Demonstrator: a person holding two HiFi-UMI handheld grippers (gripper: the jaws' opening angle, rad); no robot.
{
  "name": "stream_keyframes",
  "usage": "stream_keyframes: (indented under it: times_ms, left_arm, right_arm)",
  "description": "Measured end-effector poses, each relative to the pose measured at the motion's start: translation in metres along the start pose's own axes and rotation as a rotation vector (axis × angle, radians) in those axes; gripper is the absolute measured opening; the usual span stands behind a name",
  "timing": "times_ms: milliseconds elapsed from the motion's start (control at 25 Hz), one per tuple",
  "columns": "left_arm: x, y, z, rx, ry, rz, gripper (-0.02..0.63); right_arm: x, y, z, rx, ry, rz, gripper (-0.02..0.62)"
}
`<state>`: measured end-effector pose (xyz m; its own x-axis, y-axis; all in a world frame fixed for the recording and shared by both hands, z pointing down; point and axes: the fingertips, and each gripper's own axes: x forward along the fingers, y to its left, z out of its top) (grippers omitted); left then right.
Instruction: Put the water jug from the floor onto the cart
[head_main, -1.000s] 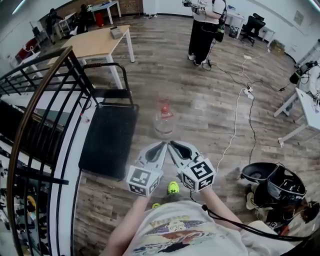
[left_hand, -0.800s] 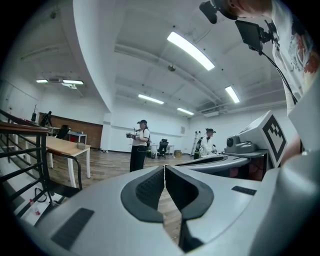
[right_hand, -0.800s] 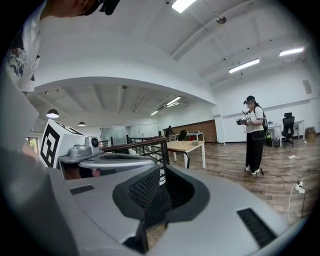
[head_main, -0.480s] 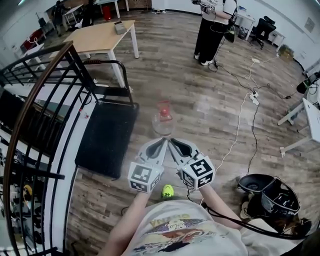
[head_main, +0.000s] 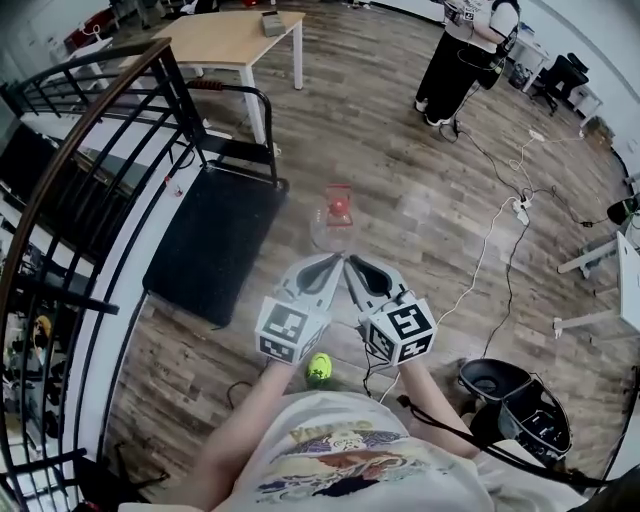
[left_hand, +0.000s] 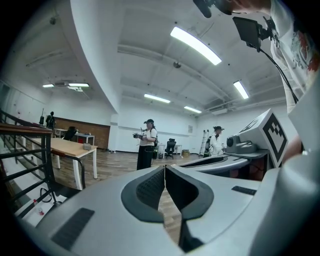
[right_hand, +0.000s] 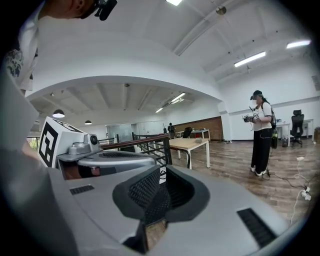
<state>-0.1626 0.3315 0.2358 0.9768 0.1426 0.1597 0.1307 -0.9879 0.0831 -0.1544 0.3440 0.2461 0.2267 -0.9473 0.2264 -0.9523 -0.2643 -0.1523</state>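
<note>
The water jug (head_main: 336, 214), clear with a red cap, stands upright on the wooden floor. The cart (head_main: 207, 250), a low black platform with a black tube handle, sits just left of it. My left gripper (head_main: 333, 261) and right gripper (head_main: 348, 263) are held side by side, tips nearly touching each other, just short of the jug on its near side. Both are shut with nothing between the jaws, as the left gripper (left_hand: 164, 172) and right gripper (right_hand: 160, 186) show in their own views. The jug does not appear in either gripper view.
A black stair railing (head_main: 70, 190) runs along the left. A wooden table (head_main: 225, 35) stands behind the cart. A person (head_main: 462, 60) stands at the far right. White cables (head_main: 478, 262) cross the floor. Black gear (head_main: 515, 405) lies at the lower right.
Both grippers have moved forward together, and the jug is now closer to their tips. Both stayed shut. The jug and cart have not moved.
</note>
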Motion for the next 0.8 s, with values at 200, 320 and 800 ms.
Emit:
stream_keyframes:
  times_ms: [200,320,800]
  left_arm:
    - [0.001,0.015,-0.005,-0.009,0.005,0.006,0.012]
    - [0.005,0.021,-0.007,-0.014,0.007,-0.005,0.012]
    - [0.056,0.049,-0.004,-0.032,0.019,-0.074,0.012]
  right_arm:
    - [0.016,0.000,-0.004,0.003,0.010,0.001,0.031]
    - [0.023,-0.003,-0.005,0.004,0.016,-0.006,0.031]
    - [0.054,-0.048,0.001,0.029,0.039,-0.065,0.031]
